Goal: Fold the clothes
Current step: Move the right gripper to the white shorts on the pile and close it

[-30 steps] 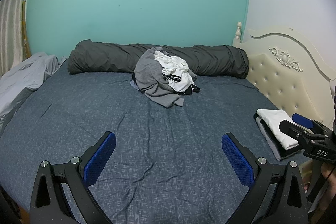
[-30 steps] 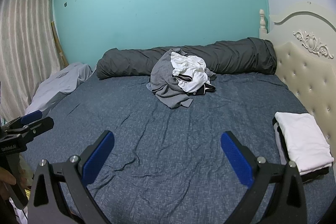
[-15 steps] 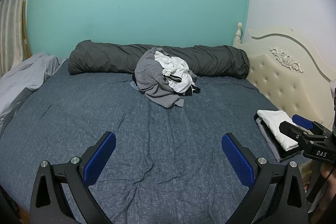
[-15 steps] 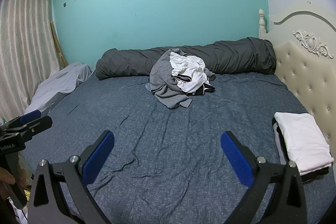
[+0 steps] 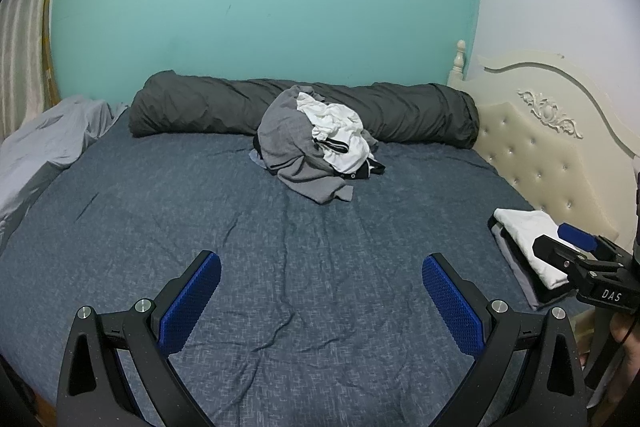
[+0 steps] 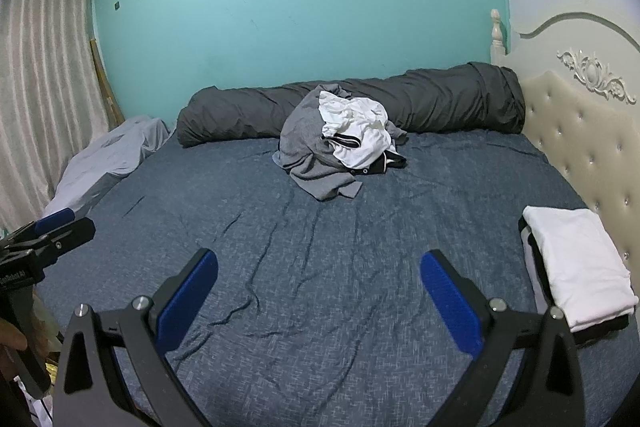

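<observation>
Left claw [image 5: 321,277] agape, empty; right claw [image 6: 319,274] likewise.

right claw [image 6: 319,281] eased slightly toward clothes pile [image 6: 340,143]

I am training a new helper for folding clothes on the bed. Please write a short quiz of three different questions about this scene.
1. True or false: the left gripper holds a garment.
2. Where is the folded stack? A) beside the headboard B) on the rolled duvet C) by the curtain
3. Fill in: the heap of unfolded clothes lies against the rolled ____.

Key: 1 false, both the left and the right gripper are open and empty; 2 A; 3 duvet.
</observation>
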`<state>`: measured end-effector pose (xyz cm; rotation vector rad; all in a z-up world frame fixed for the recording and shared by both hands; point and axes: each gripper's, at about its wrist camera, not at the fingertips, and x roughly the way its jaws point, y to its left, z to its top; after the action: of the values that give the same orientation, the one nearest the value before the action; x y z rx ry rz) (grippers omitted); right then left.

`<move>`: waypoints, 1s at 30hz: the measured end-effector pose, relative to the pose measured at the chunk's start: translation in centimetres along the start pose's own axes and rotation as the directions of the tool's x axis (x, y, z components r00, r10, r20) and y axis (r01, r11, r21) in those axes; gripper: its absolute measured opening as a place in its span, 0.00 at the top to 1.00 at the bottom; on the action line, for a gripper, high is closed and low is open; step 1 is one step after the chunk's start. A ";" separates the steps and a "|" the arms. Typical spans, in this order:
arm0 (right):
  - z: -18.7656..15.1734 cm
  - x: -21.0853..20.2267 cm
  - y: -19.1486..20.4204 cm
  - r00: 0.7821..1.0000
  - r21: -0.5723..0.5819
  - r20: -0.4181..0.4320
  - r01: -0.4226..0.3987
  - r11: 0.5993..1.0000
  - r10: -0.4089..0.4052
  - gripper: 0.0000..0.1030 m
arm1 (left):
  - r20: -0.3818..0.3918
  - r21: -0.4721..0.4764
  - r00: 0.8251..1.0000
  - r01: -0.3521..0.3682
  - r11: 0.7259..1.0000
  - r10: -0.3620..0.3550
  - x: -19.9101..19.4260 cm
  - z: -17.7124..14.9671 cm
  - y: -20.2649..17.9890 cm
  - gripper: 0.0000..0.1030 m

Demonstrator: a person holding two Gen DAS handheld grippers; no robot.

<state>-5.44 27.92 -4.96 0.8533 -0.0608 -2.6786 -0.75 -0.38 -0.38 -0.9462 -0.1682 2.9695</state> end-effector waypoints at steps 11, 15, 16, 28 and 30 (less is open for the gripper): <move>-0.7 6.6 -1.5 0.997 0.036 -0.073 -0.023 0.999 0.026 0.01 | -0.061 -0.102 0.998 0.006 0.995 -0.013 7.6 -2.2 2.5 0.00; -0.8 10.0 -2.0 0.995 0.029 -0.092 -0.038 0.999 0.040 0.01 | -0.085 -0.133 0.996 -0.003 0.991 -0.009 11.8 -3.3 3.7 0.00; -0.8 11.2 -2.2 0.994 0.027 -0.097 -0.039 0.999 0.042 0.01 | -0.089 -0.144 0.996 -0.003 0.990 -0.010 12.9 -3.6 4.1 0.00; 1.7 25.2 -5.4 0.993 0.004 -0.108 -0.039 0.999 0.039 0.01 | -0.123 -0.286 0.992 -0.063 0.956 0.029 24.6 -8.1 10.5 0.00; 2.5 28.0 -6.4 0.993 0.027 -0.108 -0.036 0.999 0.039 0.01 | -0.120 -0.323 0.992 -0.065 0.944 0.027 26.0 -8.8 11.7 0.00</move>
<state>-30.19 24.86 -19.34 0.9942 -0.0843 -2.5973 -16.73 -9.86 -23.74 -1.1609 -0.6615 2.9734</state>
